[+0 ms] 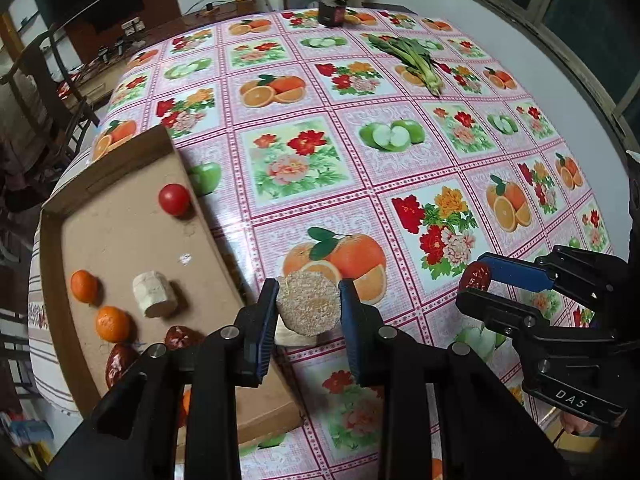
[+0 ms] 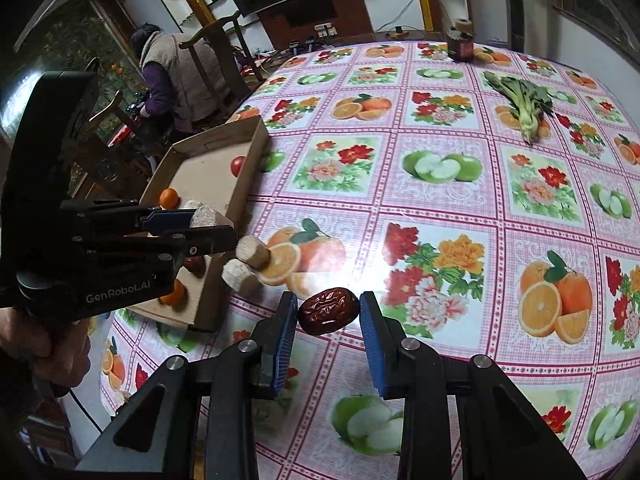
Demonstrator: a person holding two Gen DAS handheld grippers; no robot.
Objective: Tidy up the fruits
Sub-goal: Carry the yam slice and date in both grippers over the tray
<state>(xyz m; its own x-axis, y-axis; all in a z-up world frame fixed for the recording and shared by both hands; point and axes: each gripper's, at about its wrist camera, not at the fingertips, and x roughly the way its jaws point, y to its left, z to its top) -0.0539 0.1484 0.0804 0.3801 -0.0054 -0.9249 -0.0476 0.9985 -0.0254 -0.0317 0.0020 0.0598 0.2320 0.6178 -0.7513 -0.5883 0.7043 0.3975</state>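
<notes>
My left gripper (image 1: 308, 306) is shut on a pale round chunk (image 1: 307, 303) with a grainy cut face, held above the table next to the cardboard tray (image 1: 120, 168). In the tray lie a red tomato (image 1: 174, 199), two oranges (image 1: 84, 286), a white chunk (image 1: 155, 294) and red dates (image 1: 182, 337). My right gripper (image 2: 329, 314) is shut on a wrinkled red date (image 2: 329, 311), lifted over the tablecloth. In the right wrist view the left gripper (image 2: 210, 222) shows at the left with its chunk (image 2: 205, 216). Two more pale chunks (image 2: 253, 252) lie beside the tray's near wall.
A bunch of leafy greens (image 2: 520, 104) lies at the far right of the table, and a dark jar (image 2: 460, 40) stands at the far edge. A person (image 2: 172, 72) sits beyond wooden chairs (image 2: 216, 52) to the left. A floral fruit-print cloth (image 2: 440, 208) covers the table.
</notes>
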